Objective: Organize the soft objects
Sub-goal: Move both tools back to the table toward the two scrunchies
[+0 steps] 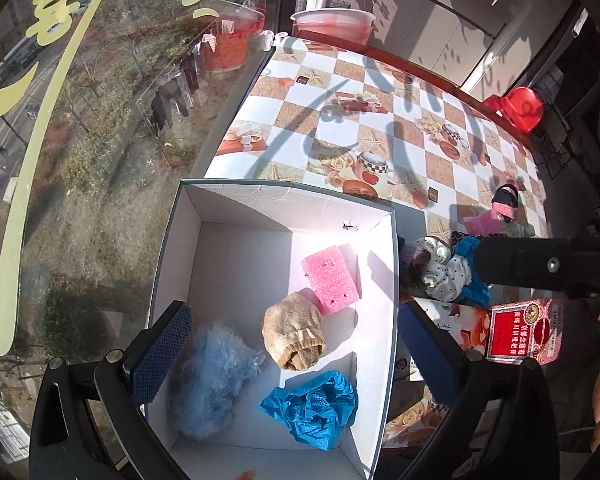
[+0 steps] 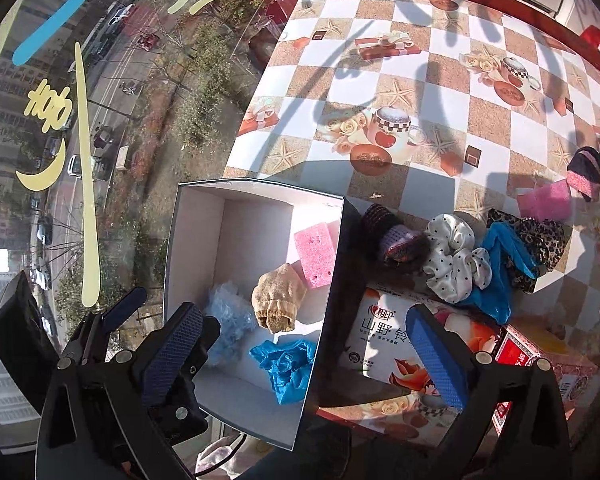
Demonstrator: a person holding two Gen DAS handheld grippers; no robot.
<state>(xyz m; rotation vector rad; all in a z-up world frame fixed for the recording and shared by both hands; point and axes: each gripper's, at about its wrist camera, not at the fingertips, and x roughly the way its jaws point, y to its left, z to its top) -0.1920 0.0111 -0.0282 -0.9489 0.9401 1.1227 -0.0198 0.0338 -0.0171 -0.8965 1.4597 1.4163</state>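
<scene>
A white-lined box (image 1: 220, 208) holds a pink sponge (image 1: 330, 280), a beige rolled sock (image 1: 294, 334), a fluffy pale-blue piece (image 1: 208, 380) and a crumpled blue cover (image 1: 312, 408). My left gripper (image 1: 294, 312) hangs open above them, nothing between its pads. My right gripper (image 2: 306, 316) is open too, straddling the box's right wall (image 2: 332, 280). Right of the box lies a pile: a dark knit piece (image 2: 396, 240), a white dotted scrunchie (image 2: 456, 264), blue cloth (image 2: 496, 280) and a leopard scrunchie (image 2: 540, 240).
A flowered tissue box (image 2: 384, 336) and a red carton (image 2: 540, 356) lie in front of the pile. Further right on the checked tablecloth (image 2: 420, 40) sit another pink sponge (image 2: 546, 200) and a black-and-pink piece (image 2: 584, 174). A window runs along the left.
</scene>
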